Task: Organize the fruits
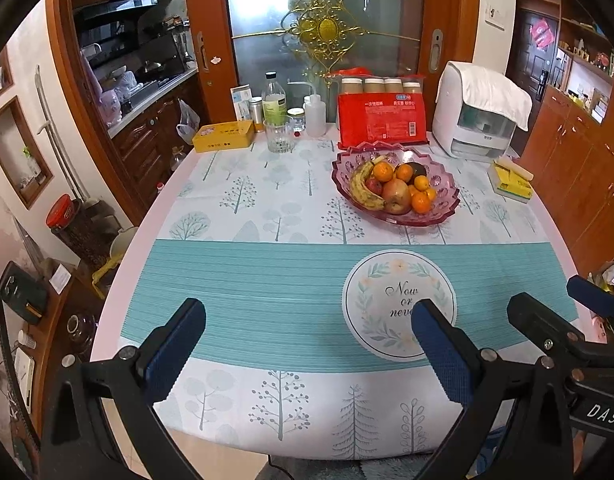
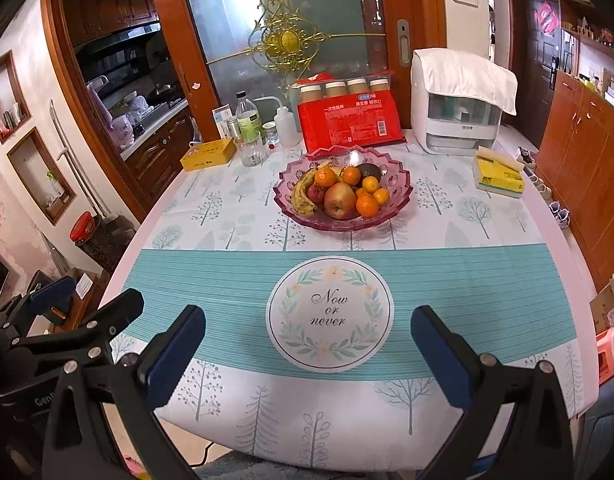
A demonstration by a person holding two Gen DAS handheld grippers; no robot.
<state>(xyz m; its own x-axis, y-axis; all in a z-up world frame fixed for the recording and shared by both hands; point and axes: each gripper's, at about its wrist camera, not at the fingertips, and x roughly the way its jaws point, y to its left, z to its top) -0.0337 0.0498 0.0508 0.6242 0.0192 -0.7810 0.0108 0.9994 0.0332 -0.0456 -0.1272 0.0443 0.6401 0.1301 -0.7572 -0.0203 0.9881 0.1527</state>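
Observation:
A pink glass fruit bowl (image 1: pixel 447 184) (image 2: pixel 399 188) stands at the far middle of the table. It holds a spotted banana (image 1: pixel 361 190) (image 2: pixel 301 196), a red-yellow apple (image 1: pixel 397 196) (image 2: pixel 339 200), several oranges (image 1: pixel 421 202) (image 2: pixel 367 205) and a dark avocado (image 1: pixel 415 168) (image 2: pixel 367 169). My left gripper (image 1: pixel 307 320) is open and empty over the near table edge. My right gripper (image 2: pixel 307 328) is open and empty beside it, above the round "Now or never" print (image 2: pixel 329 312). The right gripper also shows at the right of the left wrist view (image 1: pixel 555 304).
Along the back stand a yellow tin (image 1: pixel 223 136), a drinking glass (image 1: pixel 278 135), bottles (image 1: pixel 274 100), a red packet with cups (image 1: pixel 381 118) and a white appliance (image 1: pixel 479 112). A yellow box (image 1: pixel 511 182) lies at the right. Cabinets flank the table.

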